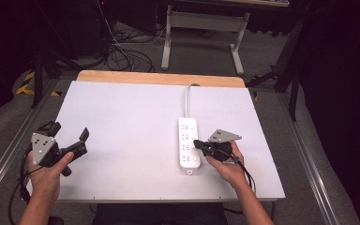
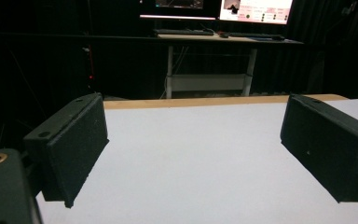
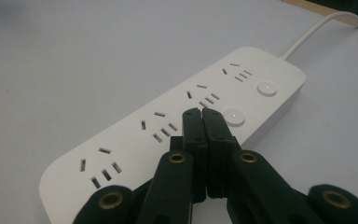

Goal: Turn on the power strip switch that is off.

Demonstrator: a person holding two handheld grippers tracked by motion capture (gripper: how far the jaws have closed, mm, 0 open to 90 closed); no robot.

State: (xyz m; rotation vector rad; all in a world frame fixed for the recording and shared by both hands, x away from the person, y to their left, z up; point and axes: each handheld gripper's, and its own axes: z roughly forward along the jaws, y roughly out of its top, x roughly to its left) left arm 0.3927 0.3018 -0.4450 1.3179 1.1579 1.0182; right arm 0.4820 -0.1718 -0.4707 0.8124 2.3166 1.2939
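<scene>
A white power strip (image 1: 188,144) lies on the table right of centre, its cable (image 1: 186,98) running to the far edge. In the right gripper view the power strip (image 3: 168,135) shows several socket groups and round buttons (image 3: 233,116). My right gripper (image 3: 200,113) is shut with nothing between its jaws, its tips over the strip close to one button; whether they touch it I cannot tell. From above, the right gripper (image 1: 197,143) reaches the strip's right edge. My left gripper (image 1: 70,132) is open near the table's left front, with its pads (image 2: 77,147) wide apart over bare table.
The white table (image 1: 122,131) has a wooden strip along its far edge (image 1: 159,77). Behind it stand a desk frame (image 1: 201,28) and tangled floor cables (image 1: 122,51). Metal rails (image 1: 304,154) run along both sides of the table.
</scene>
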